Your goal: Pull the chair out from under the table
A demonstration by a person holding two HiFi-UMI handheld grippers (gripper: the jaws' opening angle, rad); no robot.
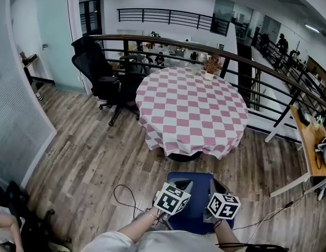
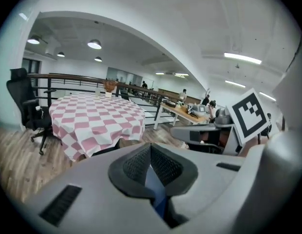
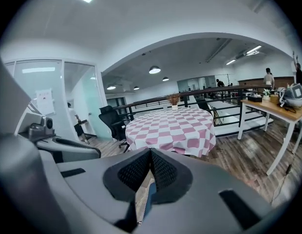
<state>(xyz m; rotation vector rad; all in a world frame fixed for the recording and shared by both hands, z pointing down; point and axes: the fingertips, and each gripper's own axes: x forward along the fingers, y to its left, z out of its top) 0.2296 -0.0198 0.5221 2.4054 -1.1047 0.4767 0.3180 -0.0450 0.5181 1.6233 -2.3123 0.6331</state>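
Far edge of the round, checked-cloth worktop (image 1: pixel 190 112): a small pot (image 1: pixel 208 76) with a dry brown plant (image 1: pixel 212 63) in it.

Task item: the blue chair (image 1: pixel 193 196) stands on the wood floor (image 1: pixel 89 159), just off the worktop's near rim, between it and the person. Its near edge is hidden under the marker cubes; facing unclear.

Pads of the left tongs (image 2: pixel 151 149) meet, with a blue sliver showing below. The right tongs (image 3: pixel 150 154) are likewise together.

A black office chair (image 1: pixel 102 75) sits at the worktop's left.
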